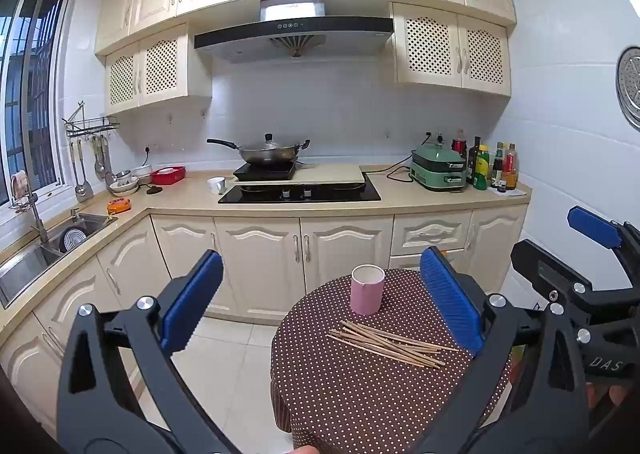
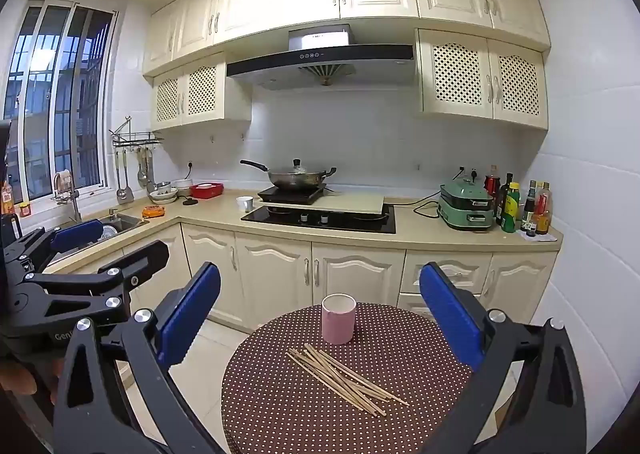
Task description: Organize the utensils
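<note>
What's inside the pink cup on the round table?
Only the upper inner wall of the pink cup shows, pale and bare; nothing sticks out above its rim. Its bottom is hidden by the wall. The chopsticks lie on the tablecloth in front.

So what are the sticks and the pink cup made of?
The sticks look like bare wood or bamboo: pale tan, thin, straight and matte, lying loose on the dotted tablecloth. The pink cup looks like glazed ceramic, with a smooth pink wall and a thick white rim, though it could be plastic; the pictures cannot settle that. Both claws are open and hold nothing.
</note>
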Motion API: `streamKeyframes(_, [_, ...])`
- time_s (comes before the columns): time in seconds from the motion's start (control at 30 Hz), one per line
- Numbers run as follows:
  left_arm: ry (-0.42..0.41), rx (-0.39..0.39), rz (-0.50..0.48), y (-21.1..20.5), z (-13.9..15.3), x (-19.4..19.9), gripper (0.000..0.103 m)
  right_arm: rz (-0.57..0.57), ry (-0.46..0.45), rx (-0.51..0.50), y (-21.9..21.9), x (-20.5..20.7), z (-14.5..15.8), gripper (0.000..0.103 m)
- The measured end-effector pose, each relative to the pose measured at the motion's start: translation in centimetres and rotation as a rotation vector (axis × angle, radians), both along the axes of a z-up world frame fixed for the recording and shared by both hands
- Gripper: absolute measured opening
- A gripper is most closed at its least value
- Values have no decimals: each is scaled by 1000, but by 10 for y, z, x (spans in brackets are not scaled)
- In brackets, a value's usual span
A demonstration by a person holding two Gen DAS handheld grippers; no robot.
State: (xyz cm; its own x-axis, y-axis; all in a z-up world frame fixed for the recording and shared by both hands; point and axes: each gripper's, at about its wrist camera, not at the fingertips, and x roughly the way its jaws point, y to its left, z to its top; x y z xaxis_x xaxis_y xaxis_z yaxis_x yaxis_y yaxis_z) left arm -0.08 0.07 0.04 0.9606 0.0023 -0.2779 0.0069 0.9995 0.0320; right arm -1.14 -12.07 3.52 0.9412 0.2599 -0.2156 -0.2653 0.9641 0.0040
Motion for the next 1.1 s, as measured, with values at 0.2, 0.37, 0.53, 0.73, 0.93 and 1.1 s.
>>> streamKeyframes(0.2, [-3, 4, 1, 0, -1, -2, 97, 7, 1, -4, 0, -1, 1, 96])
streamKeyframes(0.37, [4, 2, -1, -4, 2, 2, 97, 18, 5, 15, -2, 1, 2, 96])
streamKeyframes(0.53, [5, 2, -1, -5, 3, 2, 97, 21, 1, 17, -3, -3, 4, 96])
streamKeyframes(0.73, [3, 3, -2, -3, 3, 0, 97, 25, 9, 22, -5, 3, 4, 96])
streamKeyframes(0.93, [2, -1, 3, 3, 2, 2, 97, 28, 9, 23, -5, 4, 3, 96])
streamKeyframes(1.1, [3, -2, 5, 5, 3, 3, 97, 29, 10, 27, -4, 4, 3, 96])
